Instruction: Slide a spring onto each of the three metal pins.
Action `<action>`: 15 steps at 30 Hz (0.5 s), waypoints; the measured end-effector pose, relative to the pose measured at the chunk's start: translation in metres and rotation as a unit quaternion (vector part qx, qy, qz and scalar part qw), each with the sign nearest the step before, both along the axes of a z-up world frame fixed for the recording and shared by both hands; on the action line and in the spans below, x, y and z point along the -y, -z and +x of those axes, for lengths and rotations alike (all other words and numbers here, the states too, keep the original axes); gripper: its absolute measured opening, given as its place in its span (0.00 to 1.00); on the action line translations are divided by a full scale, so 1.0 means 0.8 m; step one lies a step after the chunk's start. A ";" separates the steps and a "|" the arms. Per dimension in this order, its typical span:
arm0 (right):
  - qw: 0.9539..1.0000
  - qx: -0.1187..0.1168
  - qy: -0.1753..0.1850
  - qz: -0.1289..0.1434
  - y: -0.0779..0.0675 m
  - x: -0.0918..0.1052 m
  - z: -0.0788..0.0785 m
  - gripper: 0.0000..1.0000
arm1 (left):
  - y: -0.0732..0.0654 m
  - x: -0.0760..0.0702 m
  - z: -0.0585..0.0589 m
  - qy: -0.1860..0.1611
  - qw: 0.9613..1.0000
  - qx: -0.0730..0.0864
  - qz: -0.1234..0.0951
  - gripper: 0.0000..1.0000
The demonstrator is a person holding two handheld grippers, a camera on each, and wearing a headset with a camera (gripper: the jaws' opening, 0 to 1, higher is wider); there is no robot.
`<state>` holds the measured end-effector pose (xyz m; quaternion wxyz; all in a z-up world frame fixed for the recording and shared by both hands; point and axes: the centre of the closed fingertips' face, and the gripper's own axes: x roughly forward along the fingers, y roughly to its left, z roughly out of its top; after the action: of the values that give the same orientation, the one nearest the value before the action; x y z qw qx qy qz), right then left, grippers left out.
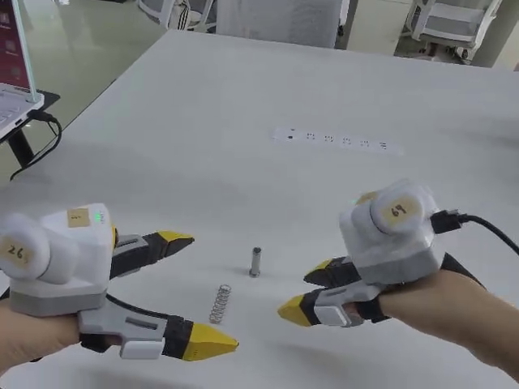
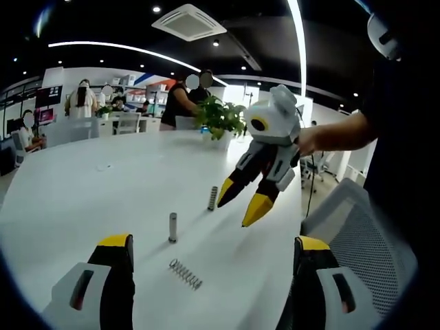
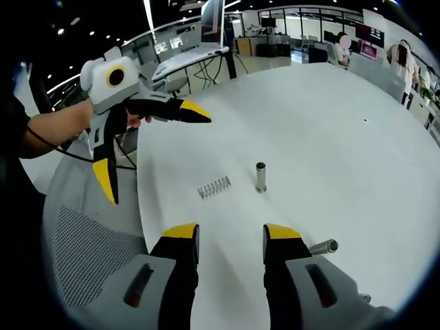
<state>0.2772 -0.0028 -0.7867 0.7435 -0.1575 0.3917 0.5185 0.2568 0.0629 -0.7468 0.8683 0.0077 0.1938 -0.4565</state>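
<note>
Spring [image 1: 220, 301]: is lying loose on the table [image 1: 243, 121], at 7 o'clock from the upright bare pin [image 1: 256, 262].
Handling: is probably going to feel light, squashy and prone to rolling, so pinching gently mid-coil looks best.
Left gripper [image 1: 195, 291]: is gaping wide, carrying nothing.
Right gripper [image 1: 304, 290]: is hovering with jaws parted, carrying nothing.

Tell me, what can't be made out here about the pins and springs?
Head view: the right gripper covers what lies behind it, hiding the spring-wrapped pin that the left gripper view shows.
Right gripper view: that pin is partly behind the right jaw, its base hidden.
Head view: the laptop is cut off by the left edge.
Head view: the power strip has markings too small to read.
</note>
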 end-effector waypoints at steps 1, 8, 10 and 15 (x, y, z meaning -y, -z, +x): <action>1.000 -0.009 0.003 0.001 0.002 -0.005 -0.002 0.36 | 0.001 0.000 -0.001 0.001 1.000 0.000 0.000 0.94; 1.000 -0.023 -0.010 -0.016 0.016 -0.030 -0.013 0.35 | 0.015 -0.008 -0.004 0.007 1.000 -0.003 0.021 0.93; 0.999 -0.029 -0.013 -0.019 0.020 -0.035 -0.014 0.35 | 0.015 -0.010 -0.003 0.006 1.000 -0.004 0.024 0.93; 0.999 -0.041 -0.001 -0.019 0.026 -0.051 -0.009 0.35 | 0.013 -0.018 -0.003 0.004 1.000 0.000 0.026 0.93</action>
<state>0.2702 0.0381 -0.8073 0.7230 -0.1511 0.4317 0.5178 0.2541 0.0771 -0.7569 0.8659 0.0313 0.2057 -0.4548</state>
